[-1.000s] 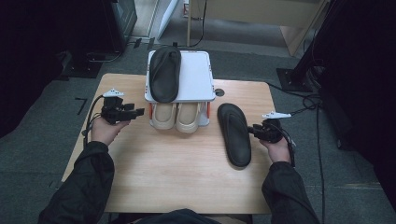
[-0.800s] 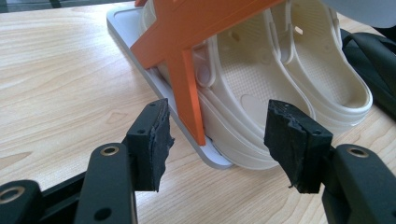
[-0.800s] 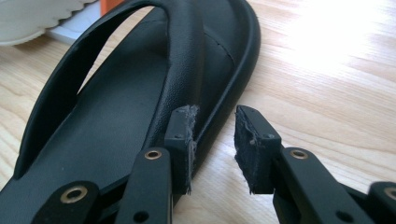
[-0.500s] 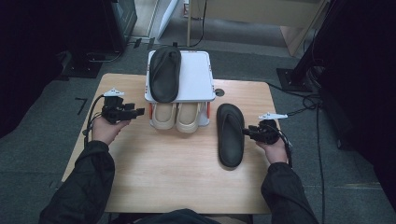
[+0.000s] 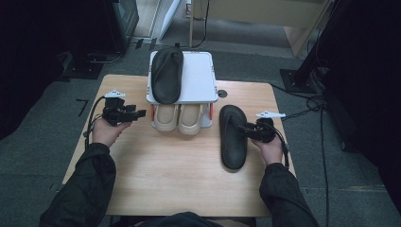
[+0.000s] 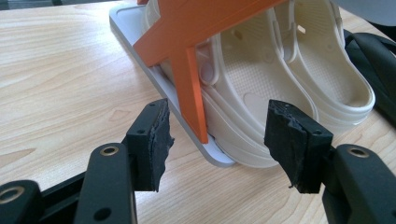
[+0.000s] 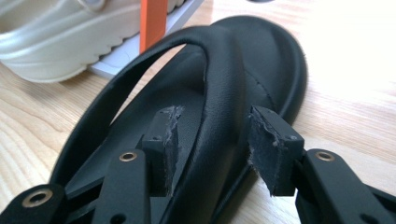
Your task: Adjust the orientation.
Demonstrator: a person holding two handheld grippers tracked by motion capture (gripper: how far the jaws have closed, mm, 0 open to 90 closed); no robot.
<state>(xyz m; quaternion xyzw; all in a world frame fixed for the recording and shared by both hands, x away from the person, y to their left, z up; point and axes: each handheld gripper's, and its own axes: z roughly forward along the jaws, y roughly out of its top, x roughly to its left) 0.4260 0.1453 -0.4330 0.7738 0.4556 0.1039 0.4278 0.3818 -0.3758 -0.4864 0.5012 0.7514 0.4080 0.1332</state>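
One black flip-flop lies flat on the wooden table, right of a small shoe rack. My right gripper reaches in from its right side. In the right gripper view its jaws straddle the flip-flop's strap. They have just been opening, and there is a gap at the left pad. A second black flip-flop rests on the rack's white top. Two cream clogs fill the lower shelf. My left gripper hovers open left of the rack, aimed at the clogs, with nothing between its jaws.
An orange upright of the rack stands close in front of the left gripper's jaws. The rack's grey base plate lies on the table. A round hole sits in the tabletop behind the rack. Cables trail over the floor at right.
The right gripper's jaws have spread apart around the strap, and the hand has shifted a little left. The flip-flop on the table has turned to lie straighter beside the rack. The left gripper has stayed put.
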